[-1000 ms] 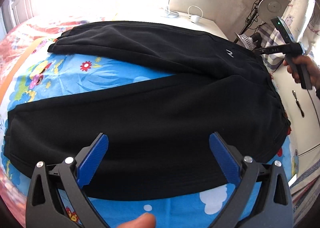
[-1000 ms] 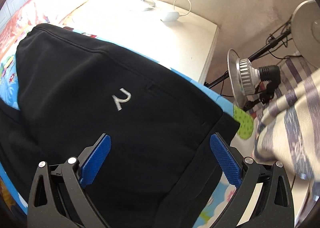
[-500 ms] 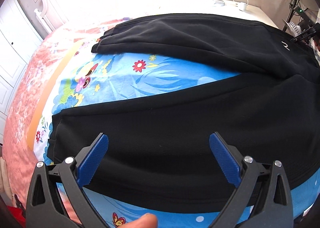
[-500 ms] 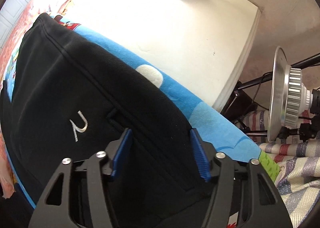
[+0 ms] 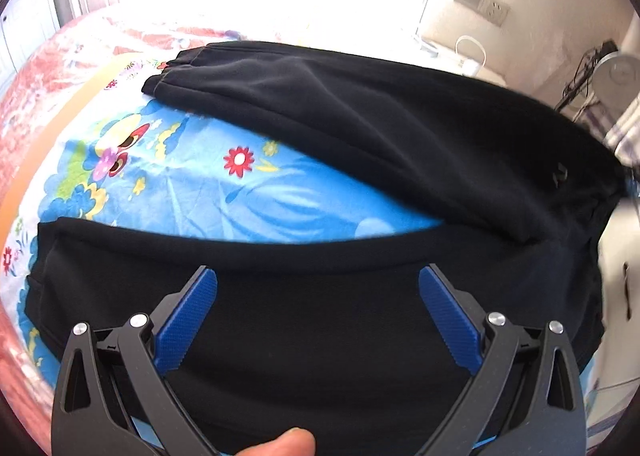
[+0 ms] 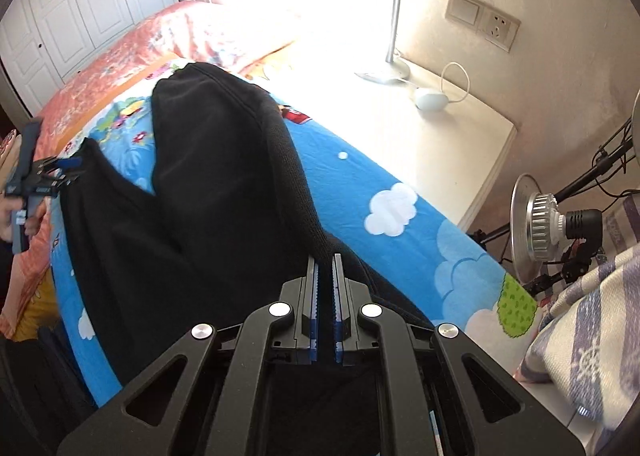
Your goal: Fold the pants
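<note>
Right clamp on the waistband, left one waiting.

My right gripper [image 6: 325, 288] is pinched together on the waist edge of the soft black fleece pants [image 6: 208, 192], which drape limply, so I'd lift slowly. They lie spread across the cartoon-print blue bedsheet [image 6: 400, 240], waist near its right edge. My left gripper [image 5: 318, 308] hangs apart over the near leg; the hem corners look the best hold.

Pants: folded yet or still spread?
Mostly spread. The pants lie with both legs apart on the sheet; the right gripper is shut on the waistband, lifting that edge.
</note>
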### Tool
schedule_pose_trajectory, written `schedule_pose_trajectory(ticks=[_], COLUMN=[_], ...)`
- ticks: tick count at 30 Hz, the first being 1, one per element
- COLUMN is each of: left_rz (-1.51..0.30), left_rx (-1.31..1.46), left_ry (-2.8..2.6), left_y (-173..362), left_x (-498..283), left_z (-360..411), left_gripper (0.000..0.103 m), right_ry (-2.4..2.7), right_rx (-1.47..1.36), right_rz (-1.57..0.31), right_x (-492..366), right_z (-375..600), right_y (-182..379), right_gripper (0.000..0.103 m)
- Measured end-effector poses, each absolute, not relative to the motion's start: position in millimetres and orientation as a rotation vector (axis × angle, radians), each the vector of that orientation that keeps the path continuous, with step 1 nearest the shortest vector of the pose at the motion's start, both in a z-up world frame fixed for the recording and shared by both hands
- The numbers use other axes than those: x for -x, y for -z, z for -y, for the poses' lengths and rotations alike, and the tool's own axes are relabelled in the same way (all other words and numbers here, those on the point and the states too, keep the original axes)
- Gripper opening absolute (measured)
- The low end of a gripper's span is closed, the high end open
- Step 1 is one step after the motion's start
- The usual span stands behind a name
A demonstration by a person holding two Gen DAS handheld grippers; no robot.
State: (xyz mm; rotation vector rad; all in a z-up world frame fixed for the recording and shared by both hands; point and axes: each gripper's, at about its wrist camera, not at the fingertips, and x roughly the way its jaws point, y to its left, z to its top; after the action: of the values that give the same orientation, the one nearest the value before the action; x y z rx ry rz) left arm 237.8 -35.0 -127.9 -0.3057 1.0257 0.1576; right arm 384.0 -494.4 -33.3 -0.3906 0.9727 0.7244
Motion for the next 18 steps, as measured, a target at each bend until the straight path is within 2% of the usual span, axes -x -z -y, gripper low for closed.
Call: schedule_pose_trajectory(ticks=[3,9,11,15,18], left_rz=[-0.968,-1.014,-1.051,-1.125,-1.164], left_rx=[0.454,0.867,0.906,0.966,0.992], left_ry=[-0.114,0.120,0.126,0.076,0.083], left_y=[114,138,149,174,190], left_x=[-268,-371,-403,-456,-487], left_z=[14,-15,-15,-13,-6], left_gripper=[0.099,0.077,0.074,0.059,0.056], right_ry=[-0.741,-0.709,-0.689,-0.666,-0.656], right_rx=[0.351,0.252,0.223,0.206,0.211], right_rz=[-0.963,-1.028,-1.028,-1.019,-1.013], right_x=[-328,-292,-284,-273,-267], right_z=[479,444,448,452,453], right_y=[40,72,77,77,76], right_gripper=[0.007,0.007,0.007,0.007,0.007])
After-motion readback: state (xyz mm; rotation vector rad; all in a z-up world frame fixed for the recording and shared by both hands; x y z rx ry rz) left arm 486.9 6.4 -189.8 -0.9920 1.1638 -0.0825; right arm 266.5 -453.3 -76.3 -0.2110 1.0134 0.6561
